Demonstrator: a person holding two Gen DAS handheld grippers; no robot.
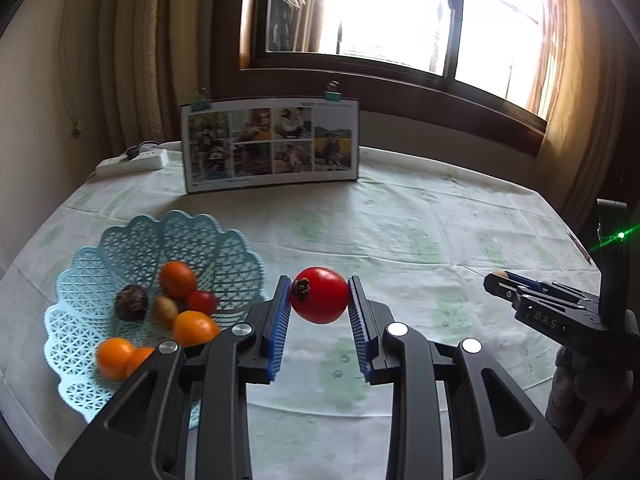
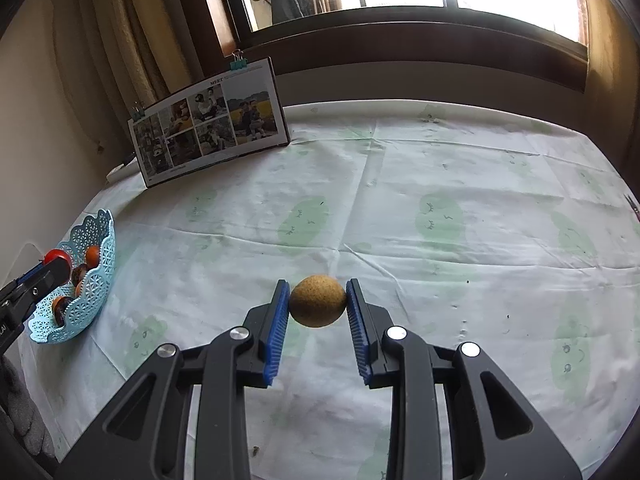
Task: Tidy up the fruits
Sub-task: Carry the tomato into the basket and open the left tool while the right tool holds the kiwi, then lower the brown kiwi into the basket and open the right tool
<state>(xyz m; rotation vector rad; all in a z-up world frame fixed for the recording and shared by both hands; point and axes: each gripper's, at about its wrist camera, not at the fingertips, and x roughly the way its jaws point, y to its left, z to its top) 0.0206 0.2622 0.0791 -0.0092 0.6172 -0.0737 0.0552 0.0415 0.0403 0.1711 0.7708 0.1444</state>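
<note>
My left gripper [image 1: 319,294] is shut on a red round fruit [image 1: 322,298] with a dark dried calyx, held above the tablecloth just right of the light blue lattice basket [image 1: 120,364]. Inside the basket lie several oranges [image 1: 177,279], a small red fruit [image 1: 201,302], a dark brown fruit [image 1: 131,302] and a tan one [image 1: 165,311]. My right gripper [image 2: 318,300] is shut on a brown rough-skinned round fruit [image 2: 318,301], held over the middle of the table. In the right wrist view the basket [image 2: 98,280] sits far left, with the left gripper [image 2: 48,270] beside it.
A photo board [image 1: 272,144] with binder clips stands upright at the back of the table. A white power strip [image 1: 132,163] lies at the back left corner. The green-patterned tablecloth [image 2: 440,220] covers the table. A window and curtains are behind.
</note>
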